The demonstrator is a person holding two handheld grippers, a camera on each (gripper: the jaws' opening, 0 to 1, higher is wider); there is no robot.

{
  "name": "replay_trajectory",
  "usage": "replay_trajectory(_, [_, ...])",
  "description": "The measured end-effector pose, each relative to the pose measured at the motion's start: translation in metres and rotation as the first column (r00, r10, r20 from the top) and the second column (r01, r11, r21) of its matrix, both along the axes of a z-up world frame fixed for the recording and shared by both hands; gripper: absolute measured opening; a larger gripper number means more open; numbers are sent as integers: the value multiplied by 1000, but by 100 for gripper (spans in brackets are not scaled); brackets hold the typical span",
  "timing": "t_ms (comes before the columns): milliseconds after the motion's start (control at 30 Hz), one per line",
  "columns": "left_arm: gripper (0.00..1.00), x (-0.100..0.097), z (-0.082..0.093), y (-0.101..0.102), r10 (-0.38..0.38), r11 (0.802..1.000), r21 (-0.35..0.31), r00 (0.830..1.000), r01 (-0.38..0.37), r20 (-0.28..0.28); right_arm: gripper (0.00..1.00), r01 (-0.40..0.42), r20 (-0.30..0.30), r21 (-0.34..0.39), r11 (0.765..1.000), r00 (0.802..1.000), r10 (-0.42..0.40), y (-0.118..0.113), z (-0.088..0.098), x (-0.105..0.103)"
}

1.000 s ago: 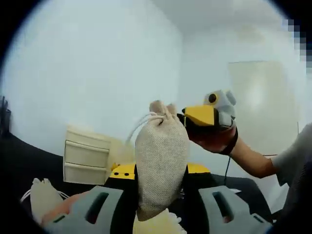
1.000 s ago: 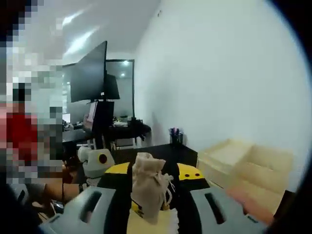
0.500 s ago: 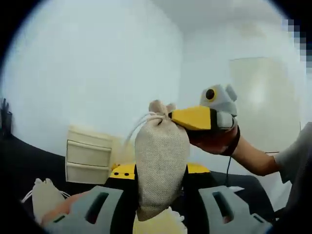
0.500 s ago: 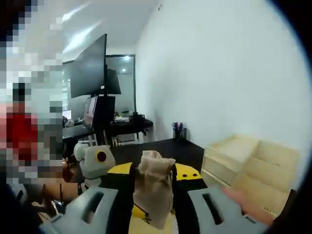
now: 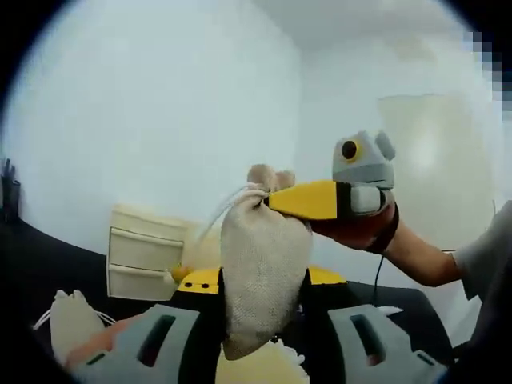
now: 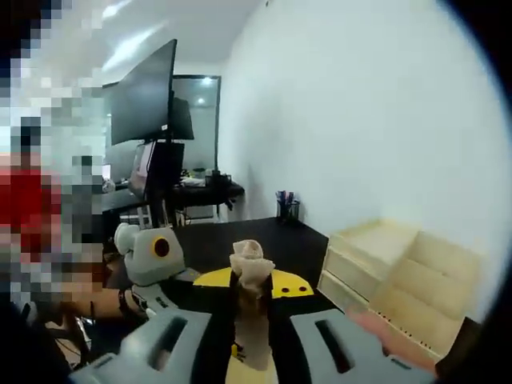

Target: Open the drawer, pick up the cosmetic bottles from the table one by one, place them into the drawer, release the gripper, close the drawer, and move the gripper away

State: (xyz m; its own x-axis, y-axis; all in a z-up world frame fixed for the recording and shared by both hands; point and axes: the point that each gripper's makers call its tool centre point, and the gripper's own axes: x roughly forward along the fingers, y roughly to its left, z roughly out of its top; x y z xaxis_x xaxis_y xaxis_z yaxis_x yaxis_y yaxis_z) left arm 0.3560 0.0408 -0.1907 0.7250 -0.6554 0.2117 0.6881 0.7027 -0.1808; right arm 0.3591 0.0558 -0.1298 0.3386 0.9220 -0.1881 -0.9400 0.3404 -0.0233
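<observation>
A beige burlap drawstring pouch [image 5: 264,272] stands upright between the jaws of my left gripper [image 5: 260,282], which is shut on its body. My right gripper [image 5: 280,200] reaches in from the right, held by a hand, with its yellow jaws pinched on the pouch's tied neck. In the right gripper view the pouch [image 6: 252,320] looks squeezed thin between the closed-in jaws of my right gripper [image 6: 251,282]. The left gripper [image 6: 152,254] shows at the left there. A pale wooden drawer unit [image 5: 144,260] [image 6: 384,272] stands on the black table by the white wall, and its drawers look shut.
A second cloth pouch [image 5: 72,324] lies at the lower left on the black table [image 5: 48,264]. Farther off are a pen cup [image 6: 286,210] and a large dark monitor [image 6: 144,104] on a desk. A person's forearm [image 5: 416,260] stretches off to the right.
The right gripper slid onto the pouch's neck and its jaws closed in on it, squeezing the pouch thinner. The left gripper kept holding the pouch.
</observation>
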Motion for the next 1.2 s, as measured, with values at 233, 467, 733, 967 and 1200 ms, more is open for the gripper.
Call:
replay_trajectory(233, [36,12,-17,5,60,994,96,998,-58,-16,10,67,8,24,997,998,-67,-18,15,23])
replay_trajectory(467, [44,13,-18,4,58,993,103,998,-55,-22,10,153,31,24,988,988,-154,-48,25,49])
replay_trajectory(733, [47,12,-19,1,50,994,100,998,-46,-32,10,261,71,17,965,963,-262,-89,32,78])
replay_trajectory(967, [50,12,-22,-2,44,993,112,998,-39,-38,10,348,96,15,937,933,-347,-124,35,110])
replay_trajectory(1200, [51,8,-26,-13,30,989,143,999,-24,-38,10,399,126,25,917,908,-399,-144,34,132])
